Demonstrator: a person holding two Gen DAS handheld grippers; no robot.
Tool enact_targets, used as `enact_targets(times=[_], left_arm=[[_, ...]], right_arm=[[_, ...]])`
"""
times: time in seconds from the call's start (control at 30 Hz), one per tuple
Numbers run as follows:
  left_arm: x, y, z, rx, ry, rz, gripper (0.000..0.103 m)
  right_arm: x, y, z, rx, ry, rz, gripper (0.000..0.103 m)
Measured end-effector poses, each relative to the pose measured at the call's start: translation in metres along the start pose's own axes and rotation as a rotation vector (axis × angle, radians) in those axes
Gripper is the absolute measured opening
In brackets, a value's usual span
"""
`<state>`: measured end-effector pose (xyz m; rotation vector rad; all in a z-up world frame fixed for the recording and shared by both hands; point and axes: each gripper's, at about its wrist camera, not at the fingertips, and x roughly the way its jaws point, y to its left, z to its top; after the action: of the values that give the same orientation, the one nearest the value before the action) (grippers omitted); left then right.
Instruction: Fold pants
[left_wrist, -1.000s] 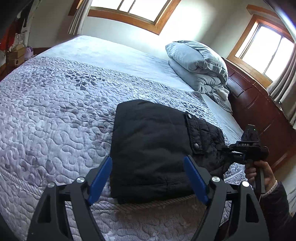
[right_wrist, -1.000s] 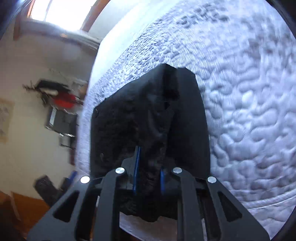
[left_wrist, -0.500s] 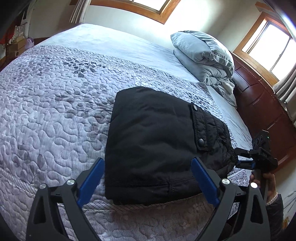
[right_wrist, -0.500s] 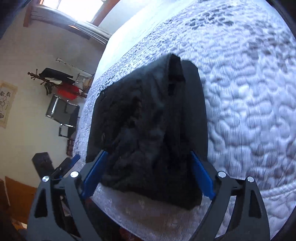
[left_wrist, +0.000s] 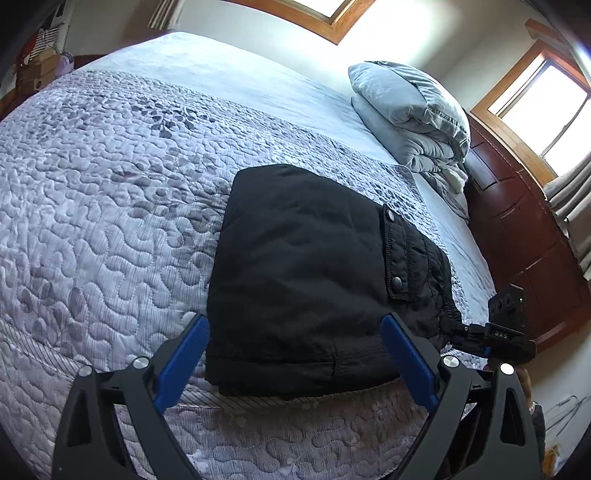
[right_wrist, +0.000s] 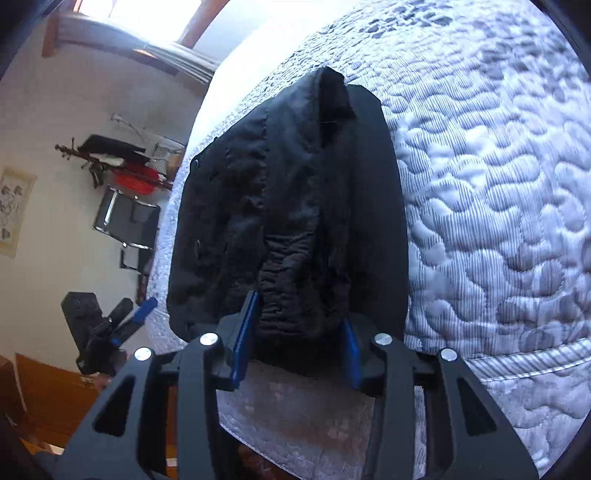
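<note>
The black pants (left_wrist: 306, 273) lie folded in a thick rectangle on the quilted bed near its front edge, snap pocket flap (left_wrist: 395, 251) facing up on the right. My left gripper (left_wrist: 295, 354) is open wide, its blue pads just in front of the fold's near edge, holding nothing. In the right wrist view the pants (right_wrist: 295, 206) fill the centre. My right gripper (right_wrist: 299, 328) has its jaws partly closed around the bunched waistband end, pads beside the cloth. The right gripper also shows in the left wrist view (left_wrist: 480, 332) at the pants' right corner.
The grey quilted bedspread (left_wrist: 110, 206) covers the bed. A folded grey blanket pile (left_wrist: 410, 110) sits at the far right by the dark wooden headboard (left_wrist: 517, 221). Beyond the bed's left side stand a chair (right_wrist: 129, 221) and a coat rack (right_wrist: 110, 158).
The right gripper, shut on the cloth a second ago, opened wide and has narrowed again around the waistband end. The left gripper stayed open and drifted slightly closer to the fold.
</note>
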<state>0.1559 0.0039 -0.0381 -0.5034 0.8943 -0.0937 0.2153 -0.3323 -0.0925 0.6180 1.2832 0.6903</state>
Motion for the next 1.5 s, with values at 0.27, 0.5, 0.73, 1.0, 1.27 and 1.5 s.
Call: enact_targets(times=[0.27, 0.5, 0.73, 1.0, 1.27, 1.5], left_arm=[[0.0, -0.003, -0.001, 0.035, 0.015, 0.008, 0.095], [0.012, 0.003, -0.004, 0.017, 0.05, 0.016, 0.095], [0.005, 0.004, 0.006, 0.031, 0.03, 0.024, 0.095], [0.01, 0.0, 0.011, 0.045, 0.034, 0.007, 0.095], [0.002, -0.006, 0.016, 0.068, -0.003, 0.012, 0.095], [-0.023, -0.033, 0.02, 0.163, -0.075, 0.057, 0.095]], right_arm=[[-0.022, -0.002, -0.007, 0.005, -0.055, 0.051, 0.051], [-0.021, -0.006, -0.007, -0.015, -0.023, 0.0, 0.046], [-0.04, 0.015, 0.026, -0.054, -0.133, -0.06, 0.073], [-0.005, 0.002, 0.084, -0.01, -0.101, -0.06, 0.047], [0.015, 0.02, 0.096, -0.103, -0.096, -0.078, 0.011], [0.02, 0.001, 0.09, -0.058, -0.094, -0.053, 0.038]])
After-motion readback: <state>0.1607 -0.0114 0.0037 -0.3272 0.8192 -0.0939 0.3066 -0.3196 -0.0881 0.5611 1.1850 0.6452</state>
